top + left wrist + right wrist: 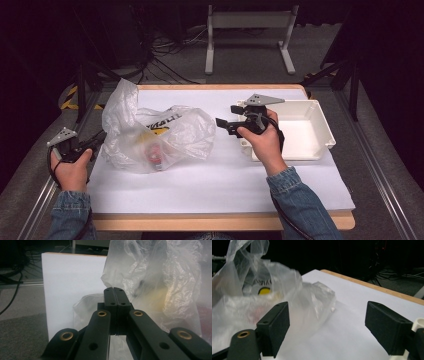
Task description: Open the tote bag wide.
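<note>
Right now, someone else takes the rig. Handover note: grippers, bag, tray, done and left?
Left gripper: jaws together at the plastic bag's left edge; whether any film is pinched, can't tell.
Right gripper: open, nothing between the jaws, pointing at the bag from its right side.
Bag: on the white table cover, left of centre, red and yellow items inside.
White tray: at the right, nothing in it.
Done: nothing out of the bag.
Left: probably open the bag and move items to the tray.

Setting is a lab or recording studio, not a home. Black curtains (395,60) close off the sides and back. A wooden table (220,220) with a white sheet (215,185) over it stands on grey carpet (250,60). Loose cables (160,55) trail across the floor near a white metal stand (250,22). Yellow-black hazard tape (70,97) marks the floor at left.
</note>
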Demonstrator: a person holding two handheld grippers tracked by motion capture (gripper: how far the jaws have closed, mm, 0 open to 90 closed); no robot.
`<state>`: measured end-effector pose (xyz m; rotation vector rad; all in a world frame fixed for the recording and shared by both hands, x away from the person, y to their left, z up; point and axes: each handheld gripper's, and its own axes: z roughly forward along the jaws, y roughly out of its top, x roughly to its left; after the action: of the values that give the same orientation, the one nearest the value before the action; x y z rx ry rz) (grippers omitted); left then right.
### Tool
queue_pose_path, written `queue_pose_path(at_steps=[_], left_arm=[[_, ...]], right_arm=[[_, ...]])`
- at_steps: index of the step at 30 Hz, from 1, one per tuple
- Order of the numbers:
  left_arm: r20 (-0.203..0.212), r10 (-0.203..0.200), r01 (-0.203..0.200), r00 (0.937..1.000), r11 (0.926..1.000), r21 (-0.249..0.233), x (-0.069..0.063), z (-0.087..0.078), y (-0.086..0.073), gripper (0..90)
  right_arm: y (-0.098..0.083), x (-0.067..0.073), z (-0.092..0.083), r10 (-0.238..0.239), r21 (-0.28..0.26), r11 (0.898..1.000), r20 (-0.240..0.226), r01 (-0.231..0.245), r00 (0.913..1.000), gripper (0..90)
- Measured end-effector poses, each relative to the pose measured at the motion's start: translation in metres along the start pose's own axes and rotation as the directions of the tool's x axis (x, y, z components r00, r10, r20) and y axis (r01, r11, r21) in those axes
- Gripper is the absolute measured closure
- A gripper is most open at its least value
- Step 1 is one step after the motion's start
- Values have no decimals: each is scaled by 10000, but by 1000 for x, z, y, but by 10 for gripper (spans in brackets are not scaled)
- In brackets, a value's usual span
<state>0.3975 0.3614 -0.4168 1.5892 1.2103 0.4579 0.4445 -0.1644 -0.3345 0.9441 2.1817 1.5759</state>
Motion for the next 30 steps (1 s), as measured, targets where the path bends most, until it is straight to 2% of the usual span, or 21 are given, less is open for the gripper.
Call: queue_pose_path(at_steps=[4, 7, 9, 12, 16, 19, 22, 24, 25, 28, 29, 30], left_arm=[[-40, -134, 134, 9999, 9999, -59, 3, -1, -1, 900], [-6, -134, 134, 9999, 9999, -90, 3, -2, -1, 900], [21, -154, 154, 9999, 9998, -99, 2, -2, -1, 900], [54, -120, 121, 9999, 9999, -87, 1, -3, 0, 900], [54, -94, 95, 9999, 9999, -113, 2, -3, -1, 900], [111, -135, 137, 9998, 9998, -119, 1, -4, -1, 900], [218, -68, 70, 9997, 9999, -100, 0, -4, 0, 900], [316, -20, 22, 9995, 10000, -84, -2, -4, 0, 900], [436, 11, -8, 9991, 10000, -80, -3, -4, 1, 900], [854, 67, -61, 9963, 10000, -73, -6, -5, 1, 899], [880, -65, 77, 9961, 9999, -136, -8, -6, 2, 811], [845, -105, 123, 9964, 9997, -208, -10, -8, 2, 679]], right_arm=[[-9, 5, -8, -546, 483, 9974, 268, 533, 9981, 192], [-17, 10, -7, -1146, 1029, 9883, 183, 1122, 9932, 190], [-23, 16, -3, -1598, 1420, 9771, -8, 1583, 9871, 185], [-32, 26, 10, -2259, 1891, 9546, -432, 2300, 9732, 161], [-43, 38, 30, -2869, 2121, 9288, -1079, 3040, 9519, 102], [-47, 46, 41, -2979, 1733, 9309, -1497, 3216, 9428, 41], [-47, 51, 50, -2941, 1212, 9402, -1816, 3182, 9384, 29], [-46, 51, 55, -2884, 1078, 9445, -1810, 3104, 9402, 41], [-46, 50, 58, -2842, 1014, 9471, -1766, 3046, 9424, 74], [-44, 48, 62, -2635, 909, 9548, -1818, 2830, 9474, 377], [-43, 48, 63, -2517, 928, 9580, -1820, 2714, 9506, 498], [-43, 47, 64, -2340, 1043, 9612, -1813, 2553, 9552, 600]])
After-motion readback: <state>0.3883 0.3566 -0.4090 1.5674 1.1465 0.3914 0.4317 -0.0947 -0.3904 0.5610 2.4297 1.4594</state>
